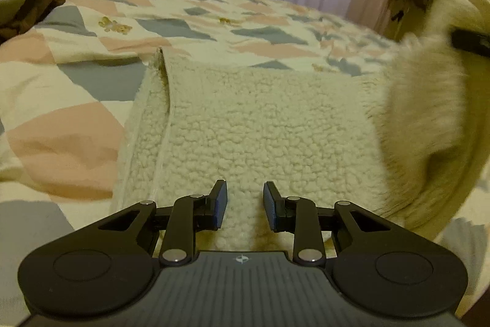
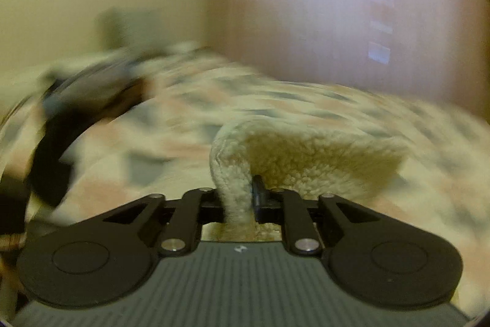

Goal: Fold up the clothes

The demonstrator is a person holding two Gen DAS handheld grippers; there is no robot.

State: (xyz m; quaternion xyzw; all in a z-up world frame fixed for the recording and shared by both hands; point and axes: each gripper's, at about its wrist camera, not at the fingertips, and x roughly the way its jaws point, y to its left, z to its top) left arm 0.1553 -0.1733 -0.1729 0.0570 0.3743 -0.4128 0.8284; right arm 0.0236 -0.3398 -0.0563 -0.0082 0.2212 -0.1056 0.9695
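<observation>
On the bed (image 1: pixel 76 124), a cream fleece garment (image 1: pixel 260 124) lies flat over the patchwork quilt. I'd carry the lifted flap straight across and keep it taut so the fold lands square. Right gripper (image 2: pixel 242 198) has its jaws pinching a fleece edge; left gripper (image 1: pixel 245 204) hovers over the garment, jaws spread partway, holding nothing.
</observation>
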